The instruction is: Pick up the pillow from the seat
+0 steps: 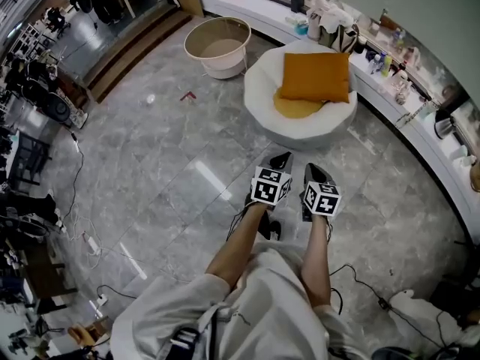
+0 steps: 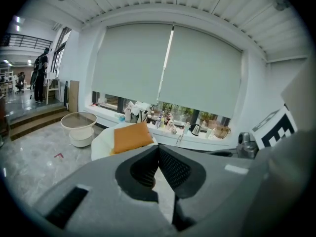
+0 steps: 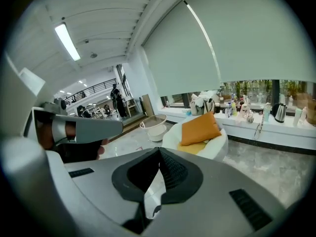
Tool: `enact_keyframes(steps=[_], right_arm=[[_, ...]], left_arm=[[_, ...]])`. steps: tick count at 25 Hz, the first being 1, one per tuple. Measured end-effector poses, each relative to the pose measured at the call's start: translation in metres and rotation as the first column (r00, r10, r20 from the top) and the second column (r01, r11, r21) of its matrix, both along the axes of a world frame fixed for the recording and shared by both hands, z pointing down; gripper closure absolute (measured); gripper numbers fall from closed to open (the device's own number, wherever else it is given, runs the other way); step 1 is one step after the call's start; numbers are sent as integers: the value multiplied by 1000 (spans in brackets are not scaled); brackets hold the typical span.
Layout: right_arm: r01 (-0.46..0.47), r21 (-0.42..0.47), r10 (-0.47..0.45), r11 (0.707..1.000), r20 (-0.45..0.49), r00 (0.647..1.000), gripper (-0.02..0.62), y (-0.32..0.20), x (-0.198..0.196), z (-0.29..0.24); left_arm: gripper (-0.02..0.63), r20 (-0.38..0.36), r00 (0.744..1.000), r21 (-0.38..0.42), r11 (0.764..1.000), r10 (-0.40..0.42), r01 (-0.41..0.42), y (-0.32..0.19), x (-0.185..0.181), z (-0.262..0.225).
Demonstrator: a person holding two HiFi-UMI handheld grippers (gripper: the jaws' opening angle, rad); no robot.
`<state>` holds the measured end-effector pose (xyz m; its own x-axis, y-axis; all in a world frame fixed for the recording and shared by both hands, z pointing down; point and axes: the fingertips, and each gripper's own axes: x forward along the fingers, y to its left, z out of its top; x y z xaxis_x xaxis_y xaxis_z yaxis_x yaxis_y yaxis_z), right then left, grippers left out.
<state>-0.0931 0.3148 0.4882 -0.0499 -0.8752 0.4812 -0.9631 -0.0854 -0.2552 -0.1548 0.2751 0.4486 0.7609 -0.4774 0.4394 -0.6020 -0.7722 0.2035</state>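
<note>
Item: orange pillow (image 1: 316, 76), propped on white seat (image 1: 259, 100), well ahead of me. My left claw (image 1: 280, 160) and right claw (image 1: 315, 171): both pressed together, empty. Risk: arriving unopened, I merely shove it backward

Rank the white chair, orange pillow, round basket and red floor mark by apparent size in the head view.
1. White chair
2. Orange pillow and round basket: too alike to rank
3. Red floor mark, smallest

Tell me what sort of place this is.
Probably a lounge corner of an open studio or office: round white seat with an orange pillow, cluttered window counter, polished stone floor.
</note>
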Motion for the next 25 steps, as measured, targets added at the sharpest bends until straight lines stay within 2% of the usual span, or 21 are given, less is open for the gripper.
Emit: enact_keyframes(steps=[5,13,18,22,25], right_arm=[[-1,-22,1,1000,-29,1000,588,-17,9,8],[-7,-36,4,999,-75,997,588,-60,47,8],[-43,-52,41,998,-47,998,588,-98,68,6],[-44,-64,40,997,-54,998,588,-130,74,3],[-49,-74,45,996,-54,998,588,-152,81,4]], left_arm=[[597,31,999,4,1000,25,-25,-20,8,9],[597,-19,1000,-17,1000,20,-20,-66,49,7],[597,-5,1000,-25,999,30,-30,-107,59,2],[597,-12,1000,-41,999,18,-18,-146,63,-3],[597,-10,999,-53,998,40,-41,-167,77,0]])
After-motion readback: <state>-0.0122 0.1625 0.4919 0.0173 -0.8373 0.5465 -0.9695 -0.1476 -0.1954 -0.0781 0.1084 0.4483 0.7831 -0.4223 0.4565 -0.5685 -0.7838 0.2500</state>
